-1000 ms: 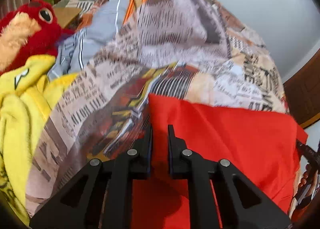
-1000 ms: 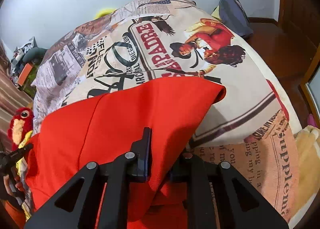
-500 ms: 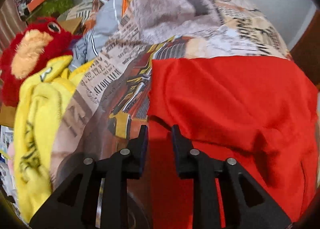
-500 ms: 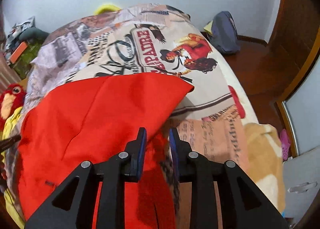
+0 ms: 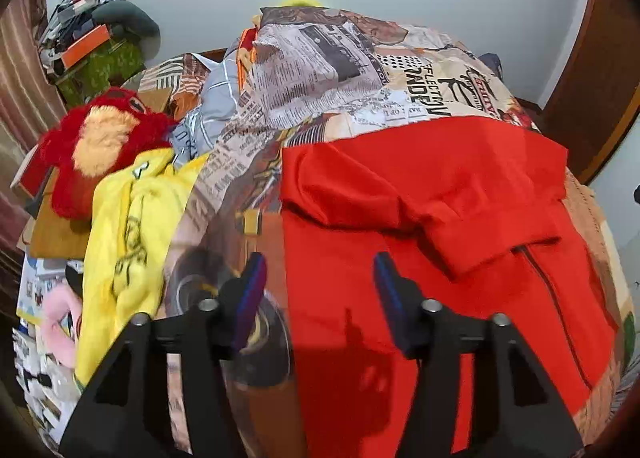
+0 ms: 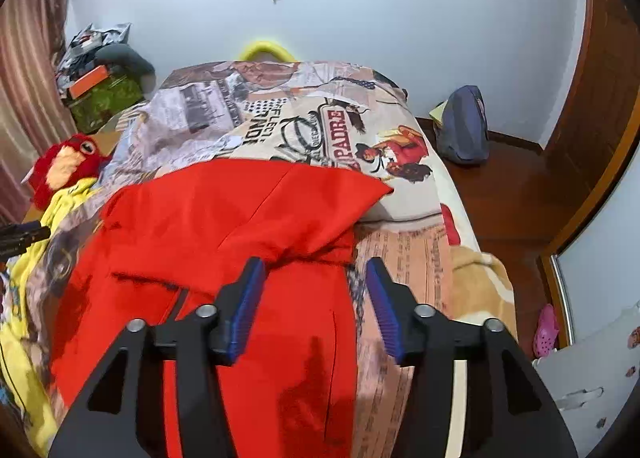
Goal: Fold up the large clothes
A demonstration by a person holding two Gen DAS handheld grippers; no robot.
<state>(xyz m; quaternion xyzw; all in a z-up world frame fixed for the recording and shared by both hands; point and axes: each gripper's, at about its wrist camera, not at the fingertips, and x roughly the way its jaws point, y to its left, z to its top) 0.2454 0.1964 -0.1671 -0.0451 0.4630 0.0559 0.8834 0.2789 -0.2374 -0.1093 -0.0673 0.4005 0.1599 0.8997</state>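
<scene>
Two grippers, left gripper [image 5: 318, 290] and right gripper [image 6: 314, 290], jaws just opened, nothing between them: red garment [image 5: 440, 198] released. Garment: smooth woven cloth, top part doubled over, lying along the right side of the newsprint-patterned bed cover [image 5: 320, 58]. First fold judged complete.

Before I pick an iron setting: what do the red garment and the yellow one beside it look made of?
The red garment looks like smooth matte woven cloth, cotton or a blend: it holds crisp folds without sheen. The yellow garment looks like soft fleece or plush, fuzzy and thick. Neither fibre is certain from looks.
</scene>
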